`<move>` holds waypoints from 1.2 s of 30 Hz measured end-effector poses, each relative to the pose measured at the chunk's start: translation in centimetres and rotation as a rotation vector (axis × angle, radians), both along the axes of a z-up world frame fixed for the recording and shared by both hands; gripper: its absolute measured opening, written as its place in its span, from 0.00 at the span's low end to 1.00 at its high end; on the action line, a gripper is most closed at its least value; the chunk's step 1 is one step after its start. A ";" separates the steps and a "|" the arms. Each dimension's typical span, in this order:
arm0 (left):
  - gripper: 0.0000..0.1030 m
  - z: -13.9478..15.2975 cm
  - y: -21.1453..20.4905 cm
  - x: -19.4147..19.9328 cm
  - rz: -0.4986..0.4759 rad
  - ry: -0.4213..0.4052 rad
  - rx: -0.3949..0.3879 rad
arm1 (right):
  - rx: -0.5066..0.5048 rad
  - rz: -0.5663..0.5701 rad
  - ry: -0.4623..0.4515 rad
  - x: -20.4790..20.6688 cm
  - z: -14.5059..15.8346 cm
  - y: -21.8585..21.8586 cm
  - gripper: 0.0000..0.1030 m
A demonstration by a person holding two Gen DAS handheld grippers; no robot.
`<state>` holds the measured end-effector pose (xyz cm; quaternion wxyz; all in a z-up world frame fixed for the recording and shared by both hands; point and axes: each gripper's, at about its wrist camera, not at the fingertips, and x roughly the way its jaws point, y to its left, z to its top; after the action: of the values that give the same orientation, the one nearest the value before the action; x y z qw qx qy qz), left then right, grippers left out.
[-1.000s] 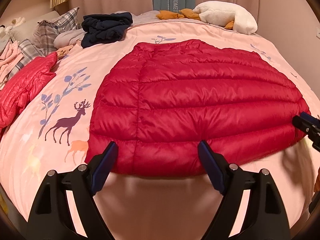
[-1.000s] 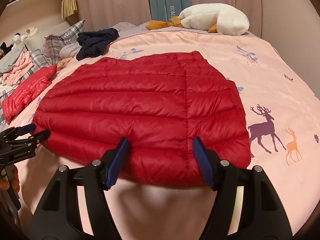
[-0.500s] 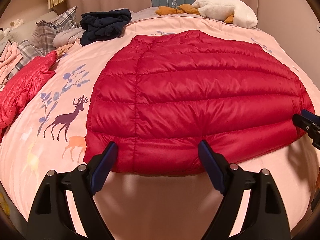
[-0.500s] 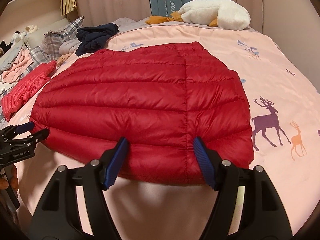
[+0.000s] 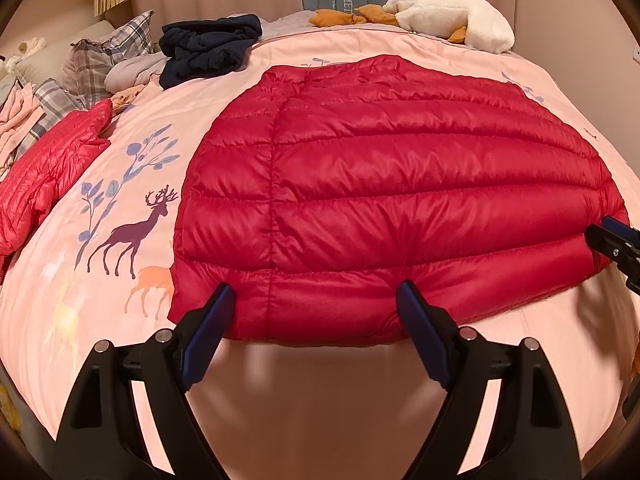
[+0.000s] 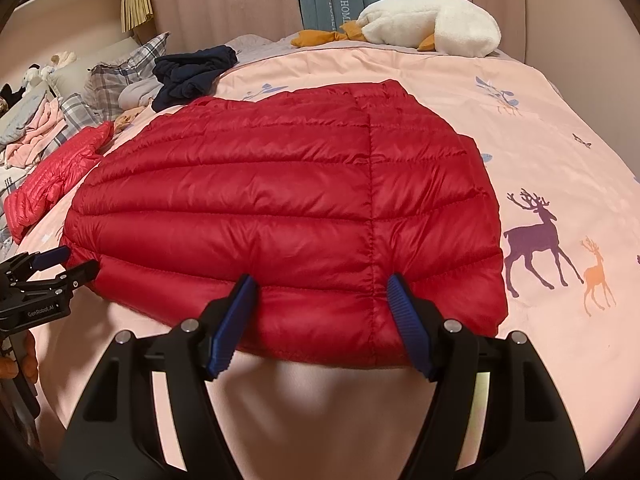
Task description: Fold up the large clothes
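A red quilted down jacket (image 5: pixel 384 200) lies flat on the pink bedspread (image 5: pixel 120 208); it also shows in the right wrist view (image 6: pixel 288 216). My left gripper (image 5: pixel 316 300) is open, its blue pads straddling the jacket's near hem close to its left corner. My right gripper (image 6: pixel 320 292) is open over the near hem close to the right corner. Each gripper shows at the edge of the other's view: the right one (image 5: pixel 612 244), the left one (image 6: pixel 52 268). Neither grips the fabric.
A second red jacket (image 5: pixel 44 176) lies at the left. A dark navy garment (image 5: pixel 208 48) and plaid pillows (image 5: pixel 96 68) sit at the far left. A white plush goose (image 6: pixel 432 28) lies by the curtains. The bedspread (image 6: pixel 560 160) has deer prints.
Both grippers have moved slightly forward and lower toward the jacket's near hem. The jacket has not moved.
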<state>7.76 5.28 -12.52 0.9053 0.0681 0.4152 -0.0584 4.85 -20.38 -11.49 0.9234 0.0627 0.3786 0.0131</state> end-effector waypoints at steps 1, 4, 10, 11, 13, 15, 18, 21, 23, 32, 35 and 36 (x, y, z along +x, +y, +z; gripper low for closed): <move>0.81 0.0 0.0 0.0 0.000 0.001 0.001 | 0.002 0.000 0.001 0.0 0.0 0.0 0.68; 0.81 0.0 0.0 -0.1 0.001 0.003 0.001 | 0.007 -0.001 0.002 -0.1 -0.1 -0.1 0.68; 0.81 0.0 0.0 -0.1 0.002 0.003 0.001 | 0.010 0.000 0.003 -0.1 0.0 -0.3 0.68; 0.81 0.0 0.0 -0.1 0.002 0.003 0.001 | 0.009 0.000 0.003 -0.1 0.0 -0.3 0.68; 0.81 -0.1 0.0 -0.1 0.003 0.003 0.000 | 0.011 0.000 0.003 -0.1 -0.1 -0.3 0.68; 0.81 -0.1 0.0 -0.1 0.002 0.003 0.001 | 0.011 0.000 0.004 -0.1 -0.1 -0.3 0.68; 0.81 -0.1 0.1 -0.1 0.002 0.003 -0.001 | 0.009 0.000 0.004 -0.1 -0.1 -0.3 0.68; 0.81 -0.1 0.0 -0.1 0.002 0.003 0.000 | 0.010 0.000 0.004 -0.1 -0.1 -0.3 0.68; 0.81 -0.1 0.0 -0.1 0.003 0.003 0.000 | 0.010 0.000 0.004 -0.2 -0.1 -0.3 0.68; 0.81 -0.1 0.1 -0.1 0.003 0.003 0.002 | 0.018 -0.003 0.004 -0.2 -0.1 -0.4 0.68; 0.81 -0.2 0.2 -0.2 0.003 0.004 0.003 | 0.022 -0.007 0.004 -0.4 -0.1 -0.5 0.68; 0.81 -0.2 0.2 -0.2 0.003 0.004 0.003 | 0.023 -0.007 0.004 -0.5 -0.1 -0.5 0.68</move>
<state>7.57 5.48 -12.72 0.9045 0.0686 0.4171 -0.0566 4.38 -20.85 -11.59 0.9220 0.0745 0.3798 0.0138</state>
